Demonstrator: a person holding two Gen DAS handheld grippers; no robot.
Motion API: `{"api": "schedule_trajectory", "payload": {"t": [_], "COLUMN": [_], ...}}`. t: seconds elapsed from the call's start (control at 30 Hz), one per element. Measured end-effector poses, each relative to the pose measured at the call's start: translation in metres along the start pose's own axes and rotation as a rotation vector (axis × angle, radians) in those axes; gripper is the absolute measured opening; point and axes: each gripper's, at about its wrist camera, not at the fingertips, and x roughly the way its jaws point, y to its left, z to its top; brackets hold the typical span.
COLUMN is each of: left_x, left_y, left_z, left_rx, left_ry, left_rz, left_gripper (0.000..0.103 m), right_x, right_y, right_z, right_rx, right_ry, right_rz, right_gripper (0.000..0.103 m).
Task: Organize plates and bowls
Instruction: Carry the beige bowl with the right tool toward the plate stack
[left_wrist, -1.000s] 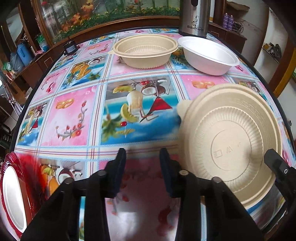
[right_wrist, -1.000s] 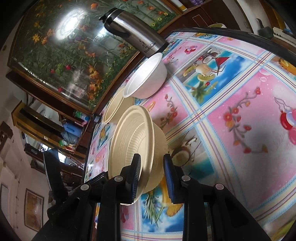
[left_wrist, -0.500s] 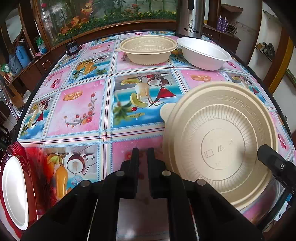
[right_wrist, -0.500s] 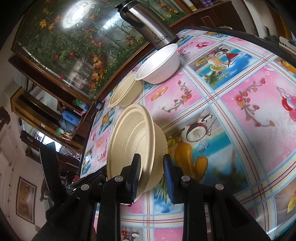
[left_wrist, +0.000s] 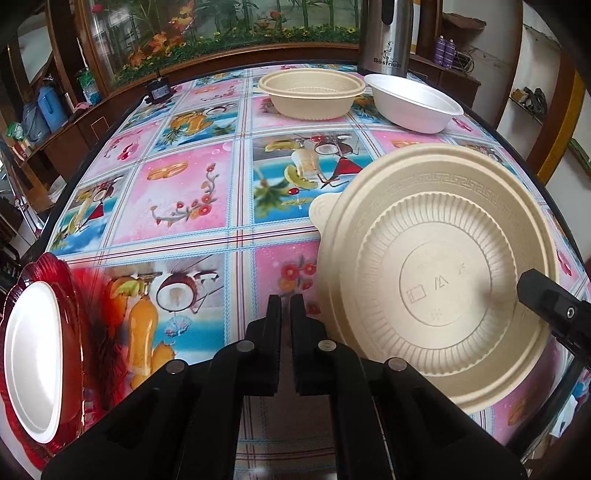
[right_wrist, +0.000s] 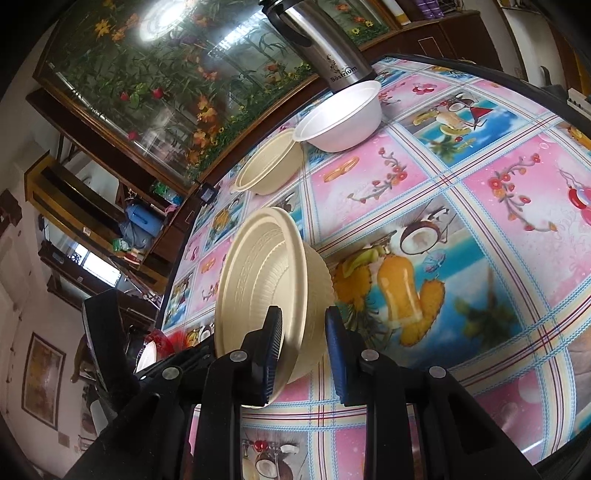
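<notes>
Two claws differ: the right claw clamps a tan bowl's rim, likely for stacking, while the left claw is clenched empty.

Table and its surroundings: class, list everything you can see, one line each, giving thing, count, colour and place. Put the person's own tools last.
Held bowl: one, beige, tilted above the near right of the table, rim in the right gripper.
Beige bowl: one, beige, upright at the far side of the table.
White bowl: one, white, right beside the beige bowl.
Red plate: one, red, near left edge.
White plate: one, white, lying on the red plate.
Flask: one, steel and black, behind the bowls.
Tablecloth: one, pink and blue fruit squares, covering the table.
Left gripper: one, black, shut and empty.
Right gripper: one, black, shut on the held bowl.
</notes>
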Motion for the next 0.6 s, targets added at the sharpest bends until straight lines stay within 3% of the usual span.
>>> {"api": "schedule_trajectory", "payload": {"t": [0.6], "left_x": [-0.037], "left_y": [0.035], "left_z": [-0.005], "left_rx": [-0.049], "left_ry": [-0.096], "left_rz": [0.013], "left_gripper": [0.003], "right_x": [0.002], "right_y": [0.035], "right_z": [-0.012], "right_rx": [-0.065], "right_ry": [0.009], "right_rz": [0.031], "right_gripper": [0.025]}}
